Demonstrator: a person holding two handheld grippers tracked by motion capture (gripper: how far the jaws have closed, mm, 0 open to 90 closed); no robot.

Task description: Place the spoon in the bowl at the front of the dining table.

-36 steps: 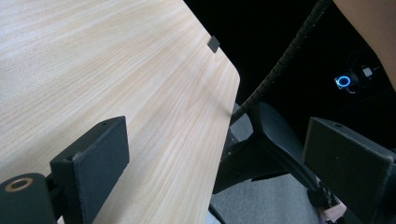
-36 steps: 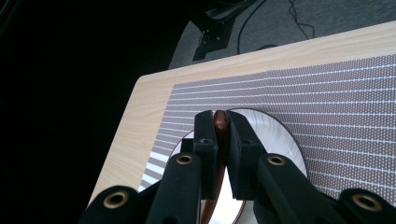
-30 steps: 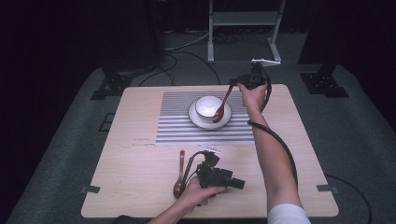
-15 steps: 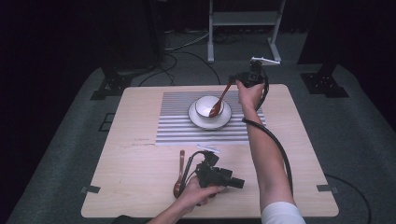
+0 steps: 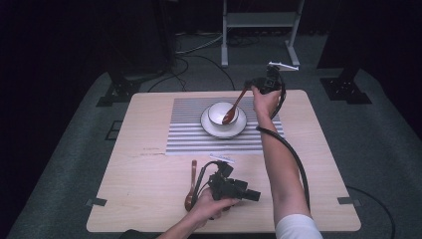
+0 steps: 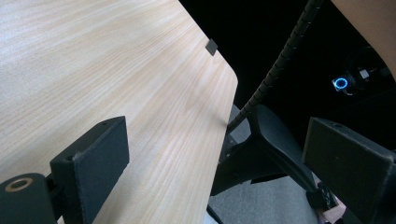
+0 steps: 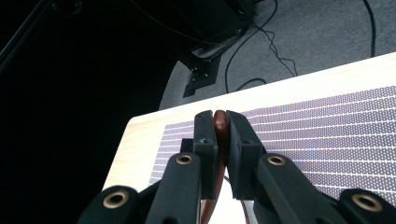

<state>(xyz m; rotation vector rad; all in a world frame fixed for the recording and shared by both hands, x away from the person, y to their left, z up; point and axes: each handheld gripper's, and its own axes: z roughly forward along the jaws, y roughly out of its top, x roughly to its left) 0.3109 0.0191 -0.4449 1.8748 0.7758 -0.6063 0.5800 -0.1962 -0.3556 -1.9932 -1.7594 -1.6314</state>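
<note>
Table: a pale wooden table [image 5: 149, 199] — you work from its near edge, with dark grey floor around it.
Mat: a striped mat [image 5: 189, 134] lies across the far middle of the table; in your right gripper view its stripes [image 7: 327, 126] run across the right side of the picture.
Bowl: a white bowl [image 5: 219, 112] sits on a white plate [image 5: 209, 128], both on the mat, right of its middle.
Spoon in the bowl: a brown spoon [image 5: 233, 110] slants from the bowl up toward the far right; its scoop is inside the bowl, its handle rises to your right gripper.
Right gripper: your right gripper [image 5: 255, 85] is held above the far right part of the mat, just right of the bowl. In your right gripper view its black jaws are pressed onto the brown handle [image 7: 220, 126] — they pinch the spoon between them.
Right arm: your forearm [image 5: 278, 164] stretches from the near right edge across the table, the black cable [image 5: 293, 159] hanging beside it.
Left gripper: your left gripper [image 5: 247, 193] rests low at the near middle of the table, pointing right. In your left gripper view its jaws stand well apart, nothing between them, with bare tabletop [image 6: 116, 70] and the table's corner ahead.
Second spoon: another brown spoon [image 5: 191, 185] lies flat on the table just left of your left hand [image 5: 211, 205], its handle pointing far, its scoop near.
</note>
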